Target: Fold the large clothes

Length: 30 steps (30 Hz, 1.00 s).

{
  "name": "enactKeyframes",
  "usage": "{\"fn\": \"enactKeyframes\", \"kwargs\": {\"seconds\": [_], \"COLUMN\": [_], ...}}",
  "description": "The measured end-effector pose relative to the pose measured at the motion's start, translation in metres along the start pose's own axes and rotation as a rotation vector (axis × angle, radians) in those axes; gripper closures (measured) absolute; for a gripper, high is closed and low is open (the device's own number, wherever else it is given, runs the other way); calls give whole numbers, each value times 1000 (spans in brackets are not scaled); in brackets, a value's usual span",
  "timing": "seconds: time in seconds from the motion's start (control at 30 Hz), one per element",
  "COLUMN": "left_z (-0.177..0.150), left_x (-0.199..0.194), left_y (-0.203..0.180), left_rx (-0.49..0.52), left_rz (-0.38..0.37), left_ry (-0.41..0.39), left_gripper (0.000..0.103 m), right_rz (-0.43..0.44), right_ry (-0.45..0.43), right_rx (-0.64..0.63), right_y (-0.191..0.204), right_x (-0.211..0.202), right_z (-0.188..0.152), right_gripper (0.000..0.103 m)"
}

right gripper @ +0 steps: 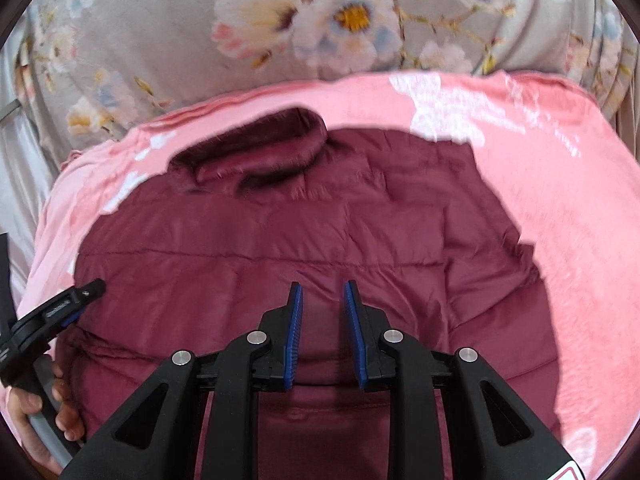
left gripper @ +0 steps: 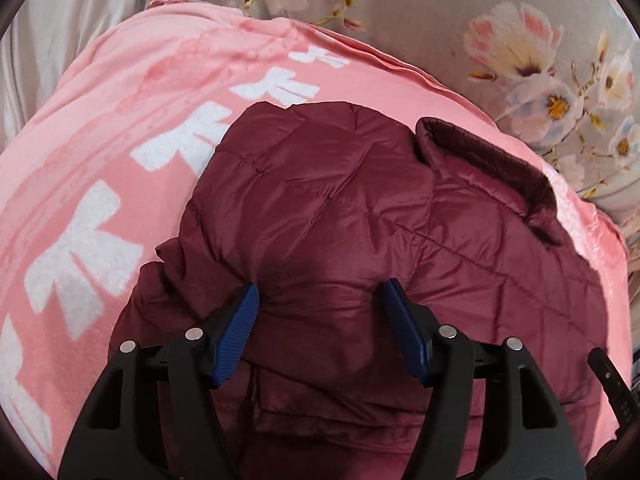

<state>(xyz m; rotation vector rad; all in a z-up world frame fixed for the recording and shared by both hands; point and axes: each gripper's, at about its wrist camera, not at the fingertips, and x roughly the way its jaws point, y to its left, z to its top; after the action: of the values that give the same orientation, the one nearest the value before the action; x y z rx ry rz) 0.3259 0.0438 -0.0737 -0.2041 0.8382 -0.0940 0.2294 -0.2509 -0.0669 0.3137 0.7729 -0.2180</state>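
While both claws hang just over the puffy dark red jacket (left gripper: 328, 216), neither one is pinching it. Closest in the left wrist view, the left claw (left gripper: 320, 296) is spread wide, with the cloth under it but not squeezed. The right claw (right gripper: 323, 292) has only a small gap between its blue pads (right gripper: 296, 320), and nothing sits in that gap. A hand (right gripper: 36, 408) shows at the edge of the right wrist view, holding the left tool. The jacket lies on a pink blanket (left gripper: 100, 128) with white marks. One side looks already turned in over the middle, so the jacket seems partly folded. Farther off, its collar (right gripper: 256, 148) lies flat at the top end. I think the bottom half has to be brought up toward the collar next. Beyond the blanket is a grey flowered bed cover (right gripper: 160, 32).
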Motion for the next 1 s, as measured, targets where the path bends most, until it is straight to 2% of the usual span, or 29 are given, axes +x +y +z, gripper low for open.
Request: {"fn": "enactKeyframes", "kwargs": {"seconds": [0.27,0.5,0.83,0.9,0.97,1.0], "left_z": [-9,-13,-20,-21,-20,-19], "left_x": [1,3,0,-5,-12,-18], "left_y": [2,-2,-12,-14,-15,-15], "left_rx": [28,53,147,187,219,221], "left_rz": [-1,25,99,111,119,113], "left_ry": [-26,-23,-3,4,14,11], "left_gripper": [40,40,44,44,44,45], "right_rz": [29,-11,-26,-26,0,20], "right_ry": [25,20,30,38,45,42], "right_rx": [37,-4,-42,-66,-63,-52], "right_y": [-10,-2,2,3,1,-1], "right_x": [16,16,14,11,4,1], "right_z": [-15,-19,-18,-17,-12,-9], "right_gripper": [86,87,86,85,78,69]}}
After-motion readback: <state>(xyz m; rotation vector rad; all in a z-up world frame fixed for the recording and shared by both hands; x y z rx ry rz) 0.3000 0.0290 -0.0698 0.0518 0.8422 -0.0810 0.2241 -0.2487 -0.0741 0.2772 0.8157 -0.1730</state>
